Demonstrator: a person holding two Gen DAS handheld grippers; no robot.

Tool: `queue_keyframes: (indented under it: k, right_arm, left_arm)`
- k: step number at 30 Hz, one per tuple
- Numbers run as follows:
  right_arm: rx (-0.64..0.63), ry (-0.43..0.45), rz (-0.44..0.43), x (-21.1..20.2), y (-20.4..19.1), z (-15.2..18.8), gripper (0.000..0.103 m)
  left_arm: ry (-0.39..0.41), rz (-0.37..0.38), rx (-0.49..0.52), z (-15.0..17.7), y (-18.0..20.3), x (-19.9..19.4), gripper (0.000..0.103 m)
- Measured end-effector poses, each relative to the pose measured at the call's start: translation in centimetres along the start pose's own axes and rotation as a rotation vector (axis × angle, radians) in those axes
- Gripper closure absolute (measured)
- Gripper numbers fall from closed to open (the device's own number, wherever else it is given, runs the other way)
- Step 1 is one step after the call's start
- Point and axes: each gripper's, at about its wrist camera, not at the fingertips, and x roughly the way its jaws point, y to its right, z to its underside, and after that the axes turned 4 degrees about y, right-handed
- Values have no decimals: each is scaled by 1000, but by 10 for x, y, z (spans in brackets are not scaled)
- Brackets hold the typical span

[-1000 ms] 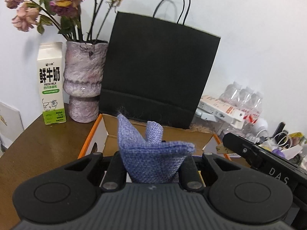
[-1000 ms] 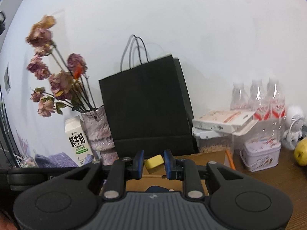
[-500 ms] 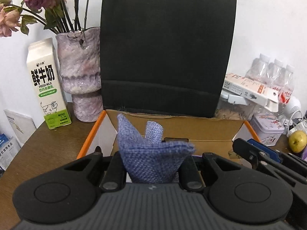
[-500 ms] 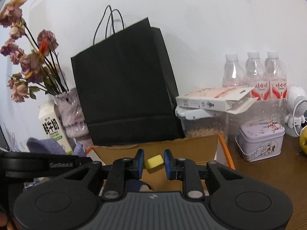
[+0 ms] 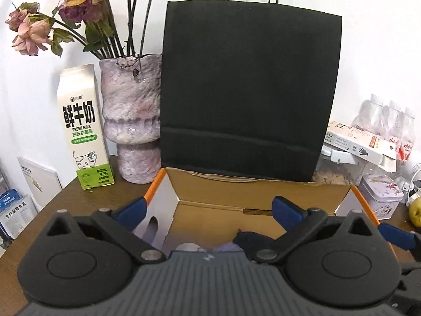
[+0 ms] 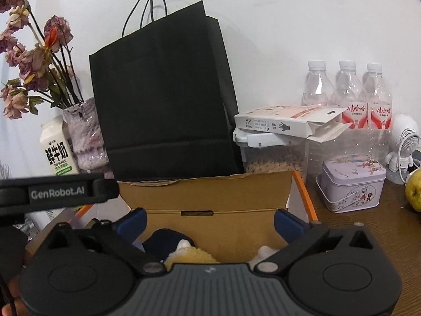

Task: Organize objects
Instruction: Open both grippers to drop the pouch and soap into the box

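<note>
1. The left gripper (image 5: 209, 209) hangs over the open cardboard box (image 5: 252, 187); its blue-padded fingers (image 5: 286, 212) are spread wide with nothing between them.
2. Below it, inside the box, a strip of purple-blue cloth (image 5: 227, 247) shows just above the gripper body, beside a dark item (image 5: 252, 238) and a pale rounded thing that is too hidden to name.
3. The right gripper (image 6: 209, 220) also sits above the box (image 6: 205, 192); its fingers (image 6: 131, 222) are likewise parted and bare.
4. Under it, a yellow sponge (image 6: 189, 255) lies on the box floor, touching a dark blue item (image 6: 163, 239); a white piece (image 6: 265, 251) lies near the right finger.
5. Behind the box stands a black paper bag (image 5: 250, 97), upright against the wall; left of it are a mottled vase (image 5: 131, 121) of dried roses and a milk carton (image 5: 83, 129).
6. To the right sit a lidded container of grain (image 6: 273, 155) with a flat carton (image 6: 286, 122) on top, three water bottles (image 6: 347, 92), a small tin (image 6: 352, 184) and a yellow-green fruit (image 6: 414, 192), all on the brown table (image 6: 368, 237).
</note>
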Motion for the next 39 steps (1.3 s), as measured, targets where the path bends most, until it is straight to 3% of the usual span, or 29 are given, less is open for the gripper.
queue_keyframes:
  k: [15, 28, 34, 39]
  right_arm:
    - [-10, 19, -28, -25, -17, -6, 0]
    - [-106, 106, -21, -56, -56, 48, 0]
    - [-218, 136, -33, -82, -87, 75, 0]
    - [-235, 158, -25, -105, -98, 86, 0]
  left_arm:
    - [23, 46, -85, 7, -27, -32, 0]
    - [79, 79, -176, 38, -74, -75, 0]
    - [110, 101, -168, 49, -90, -105, 0]
    - [106, 130, -178, 57, -103, -127, 0]
